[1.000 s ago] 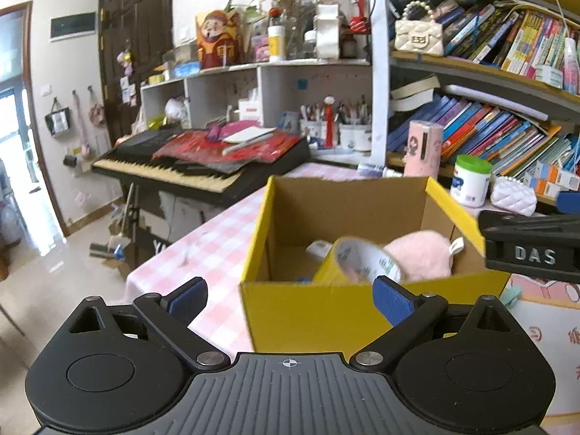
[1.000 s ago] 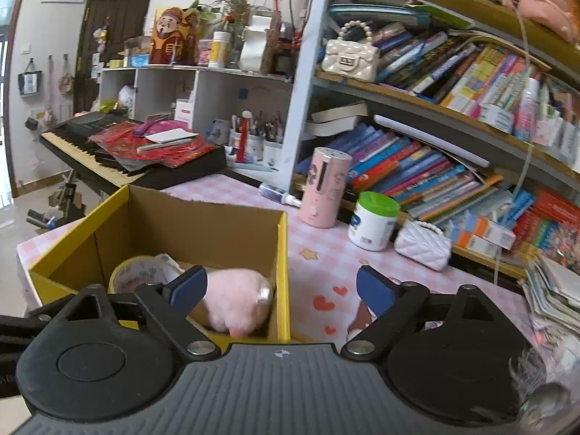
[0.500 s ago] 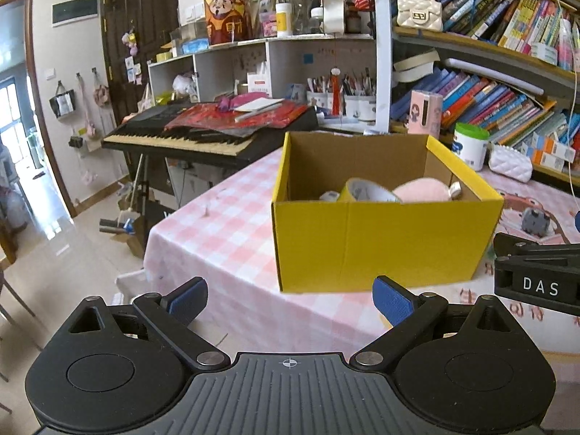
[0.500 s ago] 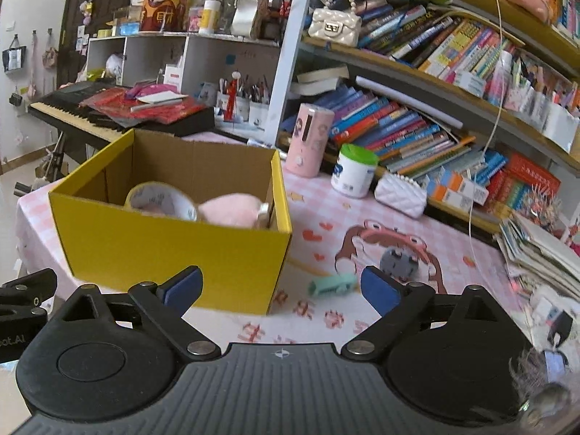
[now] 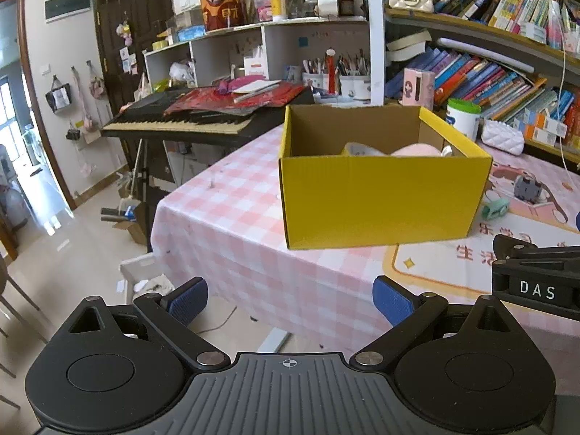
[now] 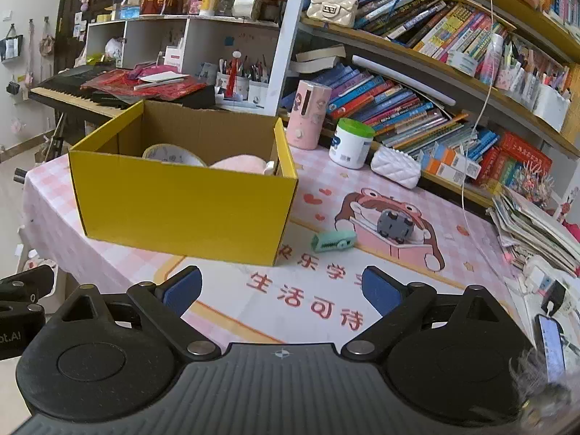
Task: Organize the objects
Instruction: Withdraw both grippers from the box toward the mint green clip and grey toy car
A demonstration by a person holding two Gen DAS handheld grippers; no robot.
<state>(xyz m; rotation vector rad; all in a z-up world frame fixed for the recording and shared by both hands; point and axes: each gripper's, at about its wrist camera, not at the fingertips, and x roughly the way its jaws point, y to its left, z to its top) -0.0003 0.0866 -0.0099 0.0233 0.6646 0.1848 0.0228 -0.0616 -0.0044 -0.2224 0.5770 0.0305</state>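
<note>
A yellow cardboard box (image 5: 380,199) (image 6: 181,210) stands on the pink checked table. Inside it lie a roll of tape (image 6: 170,156) and a pink plush (image 6: 239,165). A mint green clip (image 6: 333,241) and a small grey toy (image 6: 393,224) lie on the table mat to the right of the box. My left gripper (image 5: 290,301) is open and empty, held back off the table's near edge. My right gripper (image 6: 281,290) is open and empty, above the mat in front of the box.
A pink cylinder (image 6: 308,112), a white jar with a green lid (image 6: 349,143) and a white quilted purse (image 6: 395,166) stand behind the box by the bookshelf. A keyboard piano (image 5: 174,123) is at the left. Papers (image 6: 533,224) and a phone (image 6: 551,340) lie at the right.
Both grippers have pulled back from above the box toward the table's near edge. The box now looks smaller and farther. Both stay open and empty.
</note>
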